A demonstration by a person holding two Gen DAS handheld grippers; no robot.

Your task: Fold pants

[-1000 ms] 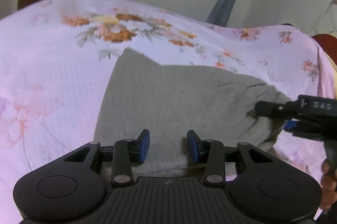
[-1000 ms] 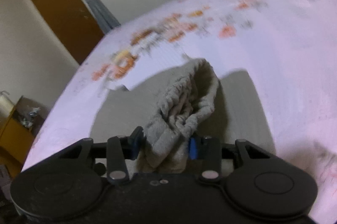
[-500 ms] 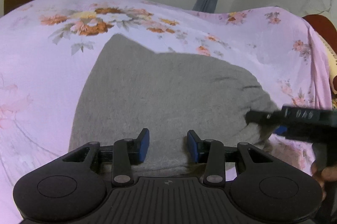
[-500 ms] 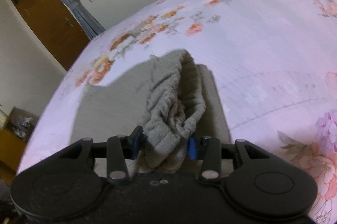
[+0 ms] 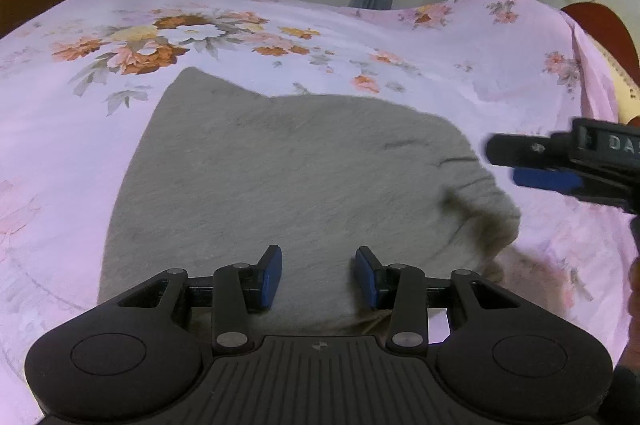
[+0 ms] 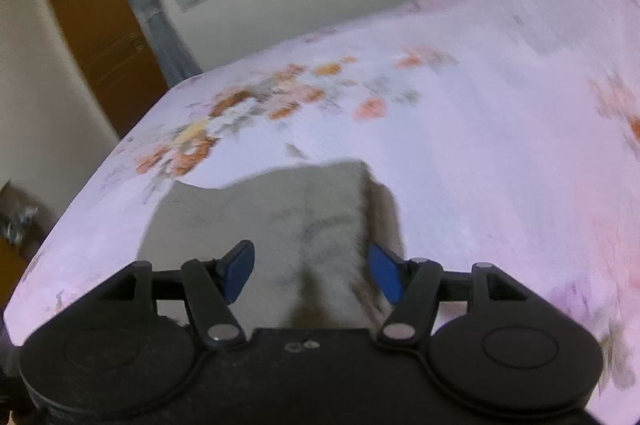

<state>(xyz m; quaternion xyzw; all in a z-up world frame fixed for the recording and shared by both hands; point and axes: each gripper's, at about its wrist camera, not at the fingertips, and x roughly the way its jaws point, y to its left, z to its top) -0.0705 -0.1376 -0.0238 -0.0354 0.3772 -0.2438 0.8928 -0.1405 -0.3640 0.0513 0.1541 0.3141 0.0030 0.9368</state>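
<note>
right hand-held gripper (image 6: 311,271) now released, waistband dropped | pants (image 5: 288,185) folded flat on bed (image 5: 80,129) | left hand-held gripper (image 5: 318,277) released, hovering | fold likely complete

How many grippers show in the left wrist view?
2. The left gripper, fingers open, sits at bottom centre above the grey pants. The right gripper enters from the right edge, beside the pants' bunched end.
</note>
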